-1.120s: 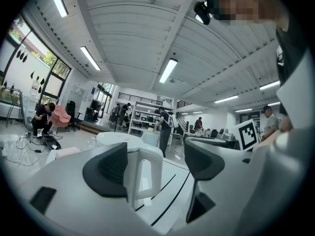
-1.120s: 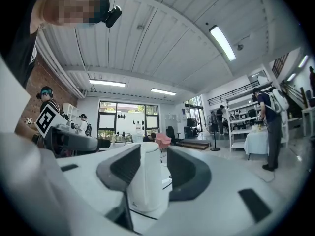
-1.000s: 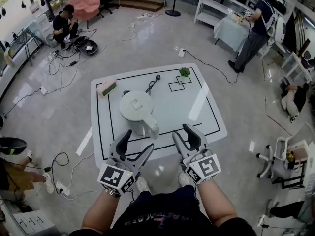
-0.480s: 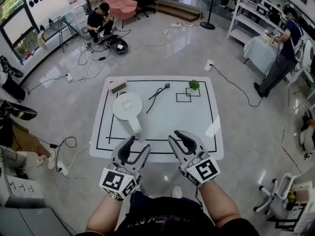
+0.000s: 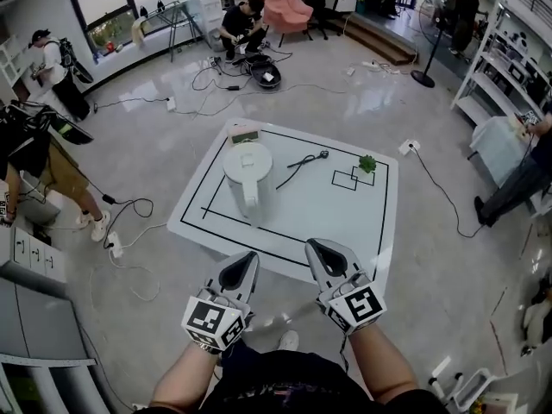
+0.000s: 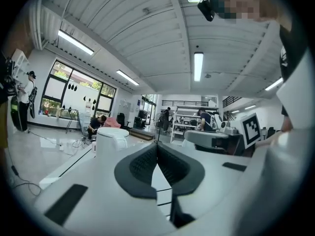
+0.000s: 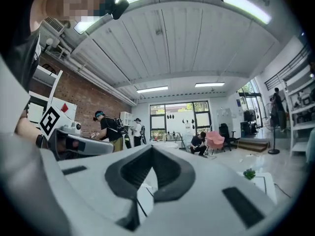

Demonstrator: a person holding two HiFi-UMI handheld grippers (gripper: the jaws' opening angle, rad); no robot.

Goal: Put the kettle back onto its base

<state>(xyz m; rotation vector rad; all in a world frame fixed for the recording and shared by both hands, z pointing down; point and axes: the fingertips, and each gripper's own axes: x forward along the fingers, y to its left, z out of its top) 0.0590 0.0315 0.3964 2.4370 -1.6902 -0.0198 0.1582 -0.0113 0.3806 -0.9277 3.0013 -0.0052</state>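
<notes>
No word, brand name or number can be read anywhere. The only sign-like marks are coded ones. The cube on the left gripper carries a black-and-white square marker, and the cube on the right gripper carries a second square marker. Both are blocky patterns without letters. The white surface bears a black outlined border and two small outlined squares, with nothing written inside. In the right gripper view a small red diamond sits on a white panel near the brick wall; any print there is too small to tell.
</notes>
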